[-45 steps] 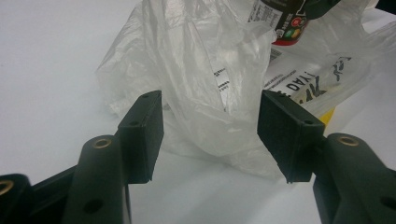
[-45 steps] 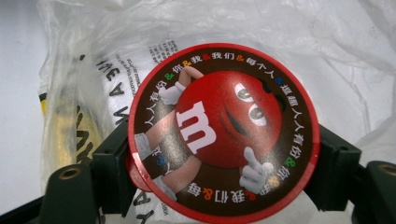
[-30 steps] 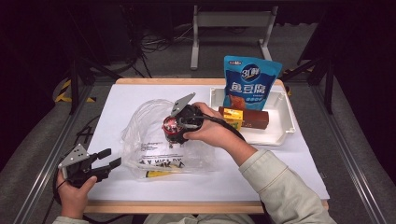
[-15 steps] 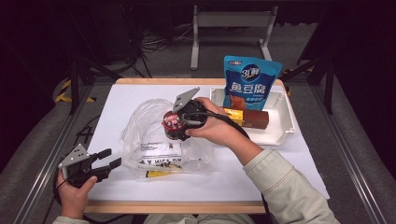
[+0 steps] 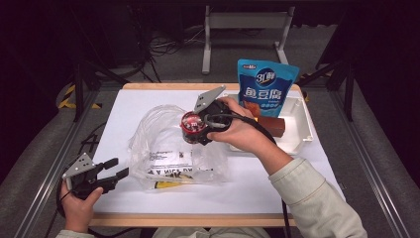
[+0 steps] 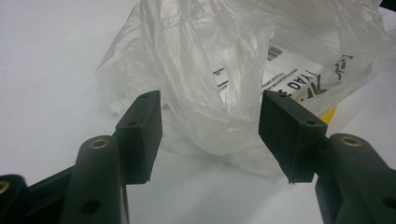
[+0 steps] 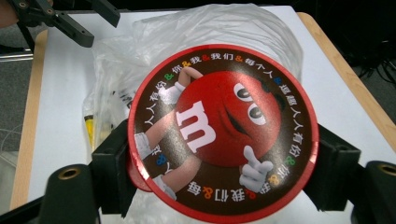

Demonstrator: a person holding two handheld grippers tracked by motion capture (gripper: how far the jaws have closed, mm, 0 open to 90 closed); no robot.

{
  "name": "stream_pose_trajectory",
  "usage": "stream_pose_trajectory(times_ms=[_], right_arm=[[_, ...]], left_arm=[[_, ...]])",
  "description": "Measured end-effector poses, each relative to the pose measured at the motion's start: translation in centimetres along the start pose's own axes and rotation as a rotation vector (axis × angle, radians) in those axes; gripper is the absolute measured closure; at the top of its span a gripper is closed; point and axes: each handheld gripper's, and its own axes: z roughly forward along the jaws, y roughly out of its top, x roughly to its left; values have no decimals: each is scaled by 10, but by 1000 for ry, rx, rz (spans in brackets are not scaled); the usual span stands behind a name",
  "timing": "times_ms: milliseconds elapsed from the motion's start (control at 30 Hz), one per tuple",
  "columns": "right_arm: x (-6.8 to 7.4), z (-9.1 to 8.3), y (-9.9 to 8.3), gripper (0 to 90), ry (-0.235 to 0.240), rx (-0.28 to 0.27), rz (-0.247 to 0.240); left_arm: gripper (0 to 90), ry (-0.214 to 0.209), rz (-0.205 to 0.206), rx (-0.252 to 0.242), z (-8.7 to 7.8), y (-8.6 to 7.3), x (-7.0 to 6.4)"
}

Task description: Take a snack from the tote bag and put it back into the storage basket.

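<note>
M&M's tin (image 7: 223, 133) — round, red-rimmed, with the red candy character on its lid — sits clamped between the two black jaws of the right gripper (image 5: 194, 128), lid facing that gripper's own camera. Seen from above, the tin (image 5: 192, 127) is held just over the clear plastic bag (image 5: 171, 148), near the middle of the counter (image 5: 124, 109), with the person's right hand (image 5: 237, 131) wrapped round the gripper body and the grey plate tilted up toward twelve o'clock. In the right gripper view the jaws press on the tin's rim at nine and three o'clock, and the crumpled bag (image 7: 210, 32) spreads out behind it.

Over at about eight o'clock from the tin, near the counter's front-left corner, the left hand (image 5: 79, 206) holds the left gripper (image 5: 115, 167) — jaws spread wide with nothing between them, aimed toward the bag. In the left gripper view the bag (image 6: 224, 79) lies just beyond the parted jaws, its printed label and a strip of yellow showing through the film; whether the jaw tips touch the plastic I cannot tell.

At two o'clock from the tin a white tray (image 5: 297, 139) rests on the counter, a blue snack pouch (image 5: 265, 89) standing upright in it and a brown block (image 5: 275, 126) lying beside the pouch.
</note>
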Motion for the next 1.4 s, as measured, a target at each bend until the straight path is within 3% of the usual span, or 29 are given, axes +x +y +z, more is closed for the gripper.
stream_pose_trajectory(times_ms=[367,1033,1400], right_arm=[[-13,-38,-23,253,-50,-2,45],[-30,-83,-58,253,-133,-13,120],[-39,-99,-76,254,-168,-10,157]], left_arm=[[404,0,4,6,2,0,0],[404,-1,-4,8,3,0,0],[404,2,0,6,3,0,0]])
